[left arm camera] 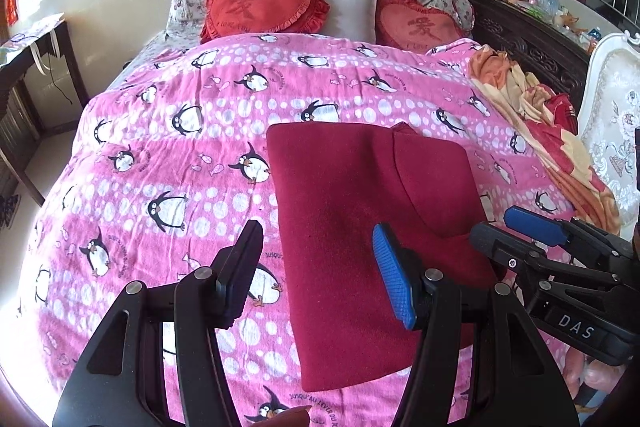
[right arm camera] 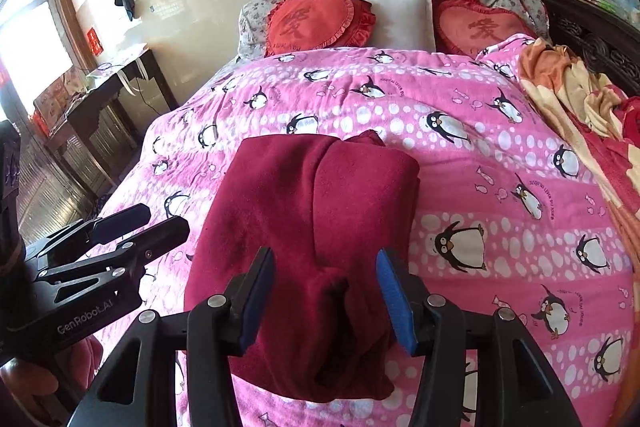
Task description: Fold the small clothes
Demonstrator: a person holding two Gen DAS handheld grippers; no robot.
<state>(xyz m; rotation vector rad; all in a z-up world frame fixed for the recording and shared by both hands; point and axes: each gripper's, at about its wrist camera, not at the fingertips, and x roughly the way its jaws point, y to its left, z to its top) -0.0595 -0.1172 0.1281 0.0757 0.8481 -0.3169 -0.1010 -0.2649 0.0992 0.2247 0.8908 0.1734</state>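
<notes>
1. The left gripper (left arm camera: 318,275), black with blue ribbed pads, stands part open above the bed and grips nothing; its jaws straddle the near left edge of the garment without pressing on it.
2. The right gripper (right arm camera: 326,293) is likewise part open and empty, with a raised fold of cloth showing between its pads; whether they brush it I cannot tell.
3. The dark red fleece garment (left arm camera: 372,227) lies folded into a rough rectangle on the pink penguin-print quilt (left arm camera: 168,163), near the foot of the bed.
4. Risk, as I judge it: the loose fold at the near end could spring open, or catch on a pad and drag as the grippers lift away.
5. Open quilt surrounds the garment on the left and far sides; an orange and red floral blanket (right arm camera: 580,99) is bunched along the right edge, well apart.
</notes>
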